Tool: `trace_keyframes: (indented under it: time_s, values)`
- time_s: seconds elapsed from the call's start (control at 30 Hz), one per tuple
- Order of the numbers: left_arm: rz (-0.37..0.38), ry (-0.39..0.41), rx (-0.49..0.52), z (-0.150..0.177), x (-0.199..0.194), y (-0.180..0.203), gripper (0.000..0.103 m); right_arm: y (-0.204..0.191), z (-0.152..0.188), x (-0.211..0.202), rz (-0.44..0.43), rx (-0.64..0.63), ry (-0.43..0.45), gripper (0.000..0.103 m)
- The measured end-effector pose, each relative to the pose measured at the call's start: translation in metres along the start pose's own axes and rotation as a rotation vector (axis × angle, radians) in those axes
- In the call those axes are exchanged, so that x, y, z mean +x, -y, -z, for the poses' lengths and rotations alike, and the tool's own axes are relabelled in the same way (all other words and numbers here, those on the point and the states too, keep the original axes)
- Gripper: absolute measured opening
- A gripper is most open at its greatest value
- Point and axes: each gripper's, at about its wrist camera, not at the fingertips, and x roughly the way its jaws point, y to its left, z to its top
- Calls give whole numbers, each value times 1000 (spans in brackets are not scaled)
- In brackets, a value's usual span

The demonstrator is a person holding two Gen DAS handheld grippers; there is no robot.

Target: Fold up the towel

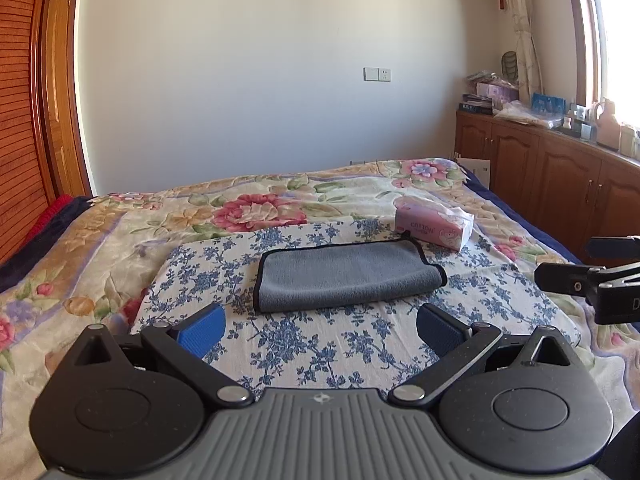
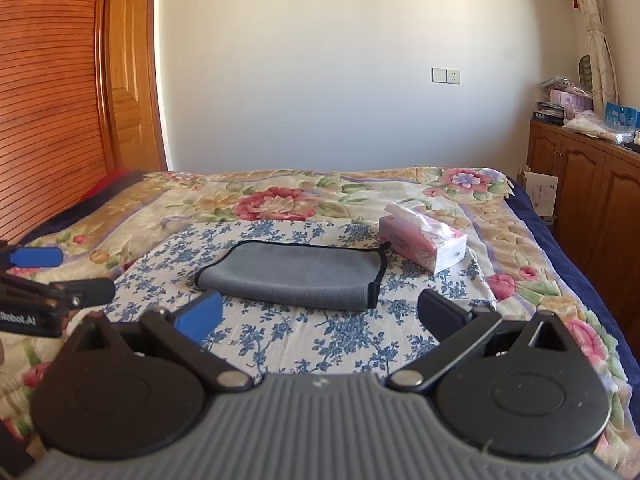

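A grey towel [image 1: 344,274] with black trim lies folded over on a blue-flowered cloth [image 1: 320,344] on the bed. It also shows in the right wrist view [image 2: 296,274]. My left gripper [image 1: 320,330] is open and empty, a short way in front of the towel's near edge. My right gripper [image 2: 320,320] is open and empty, also just in front of the towel. Each gripper shows at the edge of the other's view: the right one [image 1: 592,280] at the right, the left one [image 2: 48,280] at the left.
A pink tissue pack [image 1: 434,226] lies beside the towel's far right corner, also in the right wrist view [image 2: 422,244]. The floral bedspread [image 1: 120,240] surrounds the cloth. A wooden headboard [image 2: 48,120] stands at the left, wooden cabinets [image 1: 560,176] at the right.
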Motion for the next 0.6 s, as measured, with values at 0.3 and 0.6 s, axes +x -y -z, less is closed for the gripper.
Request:
trace_keyframes:
  time_s: [0.3,0.6]
  values:
    - [-9,-19,-12,19,3,-6,103,-2,10,2,7,5,-17,103]
    - [-28,-17,-15,35,7,-9,103,-4,22,4,18,-4,-25,103]
